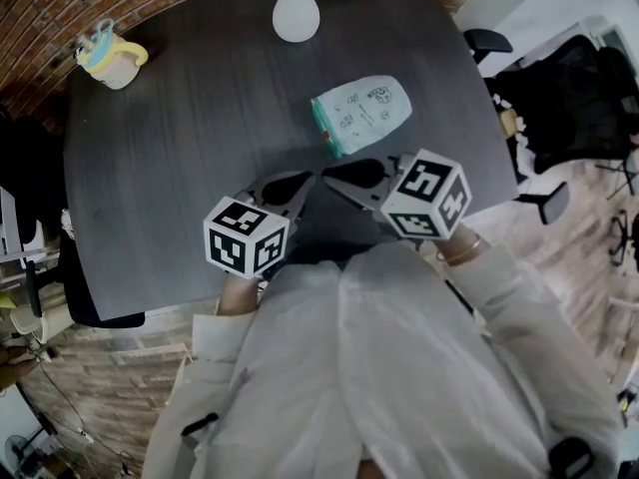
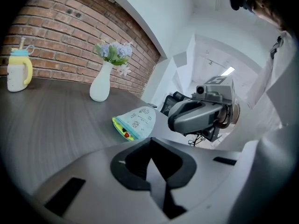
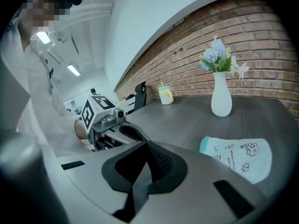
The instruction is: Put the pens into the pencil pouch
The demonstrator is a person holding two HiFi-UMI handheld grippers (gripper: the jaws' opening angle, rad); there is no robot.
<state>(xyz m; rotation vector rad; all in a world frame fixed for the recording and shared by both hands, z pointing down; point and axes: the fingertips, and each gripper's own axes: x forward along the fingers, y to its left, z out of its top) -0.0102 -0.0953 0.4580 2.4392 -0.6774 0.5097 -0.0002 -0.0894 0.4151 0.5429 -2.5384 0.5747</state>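
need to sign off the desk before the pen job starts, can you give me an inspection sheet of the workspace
surface: dark grey table, matt wood grain
job's things: pencil pouch lies flat, teal mouth toward the grippers, coloured bits inside; no loose pens seen
clutter: white vase with flowers, yellow cup, both at the far edge
grippers: left gripper and right gripper both shut, nothing between the jaws
cables: what looks like a thin cable on the floor
surroundings: brick wall, black office chair
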